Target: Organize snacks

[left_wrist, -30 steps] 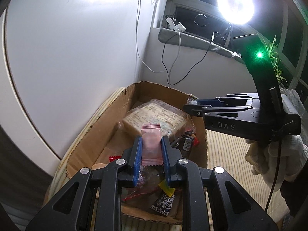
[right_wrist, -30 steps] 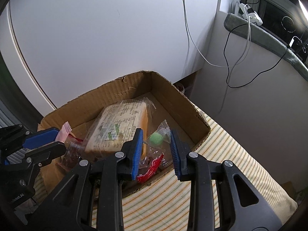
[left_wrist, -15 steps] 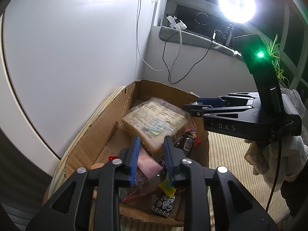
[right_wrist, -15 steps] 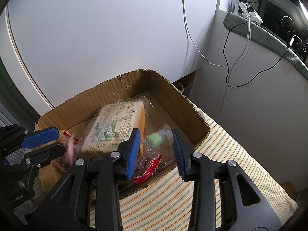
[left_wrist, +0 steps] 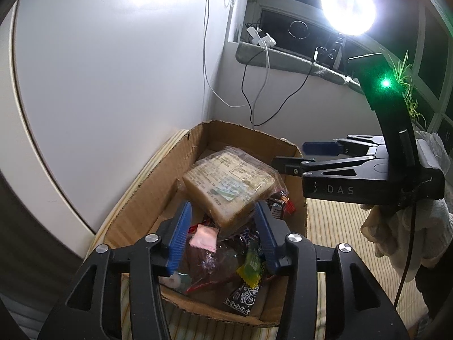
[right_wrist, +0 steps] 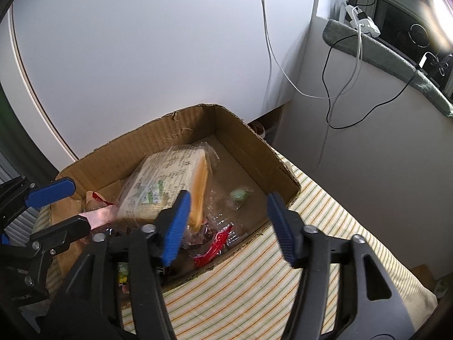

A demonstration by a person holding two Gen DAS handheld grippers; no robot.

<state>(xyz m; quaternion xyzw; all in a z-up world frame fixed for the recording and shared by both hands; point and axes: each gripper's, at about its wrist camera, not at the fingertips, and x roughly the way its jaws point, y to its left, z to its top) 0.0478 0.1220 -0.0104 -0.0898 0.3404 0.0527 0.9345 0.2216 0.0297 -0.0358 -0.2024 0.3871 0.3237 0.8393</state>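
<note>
one cardboard box (left_wrist: pixel 147 189), two claws (left_wrist: pixel 222 232)

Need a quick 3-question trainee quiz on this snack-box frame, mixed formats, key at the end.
1. True or false: the pink sachet is pinched between the pads of the left hand-held gripper.
2. Multiple choice: the green wrapped candy lies (A) on the striped cloth, (B) on the floor of the cardboard box, (C) on top of the large wrapped bread block.
3. Fill in: the largest snack in the box is the ____.

Key:
1. False. It lies loose among the snacks; the jaws are opening, clear of it.
2. B
3. Large wrapped bread block
</note>
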